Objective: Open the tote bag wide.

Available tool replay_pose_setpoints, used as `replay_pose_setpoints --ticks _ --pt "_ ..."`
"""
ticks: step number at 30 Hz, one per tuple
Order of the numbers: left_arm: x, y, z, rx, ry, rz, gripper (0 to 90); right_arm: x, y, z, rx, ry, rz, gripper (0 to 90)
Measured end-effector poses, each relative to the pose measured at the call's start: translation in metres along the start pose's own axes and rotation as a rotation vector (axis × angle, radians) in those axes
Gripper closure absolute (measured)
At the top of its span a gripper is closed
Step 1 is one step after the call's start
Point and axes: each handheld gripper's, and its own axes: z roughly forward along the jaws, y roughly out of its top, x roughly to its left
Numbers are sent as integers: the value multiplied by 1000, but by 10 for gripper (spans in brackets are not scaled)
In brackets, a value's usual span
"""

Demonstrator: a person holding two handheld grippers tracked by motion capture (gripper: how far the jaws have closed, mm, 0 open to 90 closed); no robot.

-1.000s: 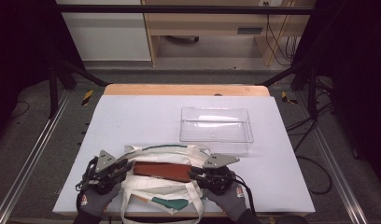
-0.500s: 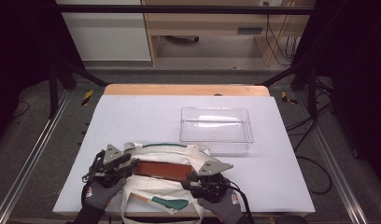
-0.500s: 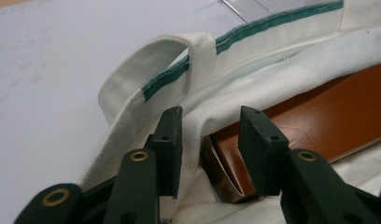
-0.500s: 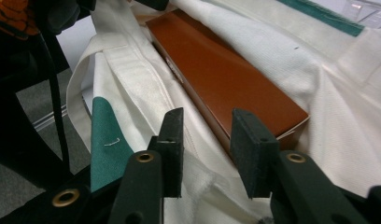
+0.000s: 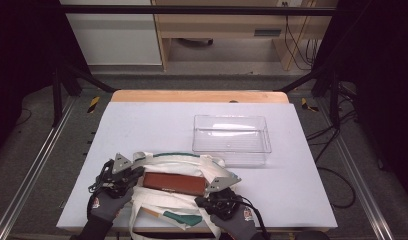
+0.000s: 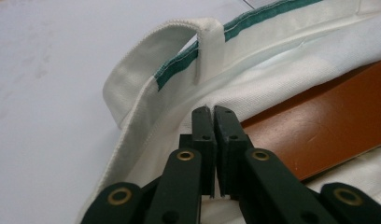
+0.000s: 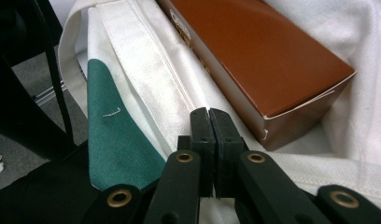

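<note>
On the white table point(image 5: 157, 125), near its front edge, a white canvas bag point(image 5: 178, 199) with green trim lies open around a brown box point(image 5: 173, 184). The left gripper point(image 6: 212, 111) and right gripper point(image 7: 210, 112) have just closed, each seemingly pinching bag fabric beside the box. A clear plastic bin point(image 5: 231, 140) stands apart behind.

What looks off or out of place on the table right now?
Nothing is spilled or damaged. The white tote bag lies crumpled with the brown box at its mouth, and one end flap of the box gapes slightly in the right gripper view. The clear bin sits square and empty.
</note>
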Motion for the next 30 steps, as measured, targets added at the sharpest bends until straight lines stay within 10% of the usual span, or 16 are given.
replay_pose_setpoints --ticks 30 --pt "19 -4 42 35 22 -134 885 3 -11 10 40 -10 -25 900"
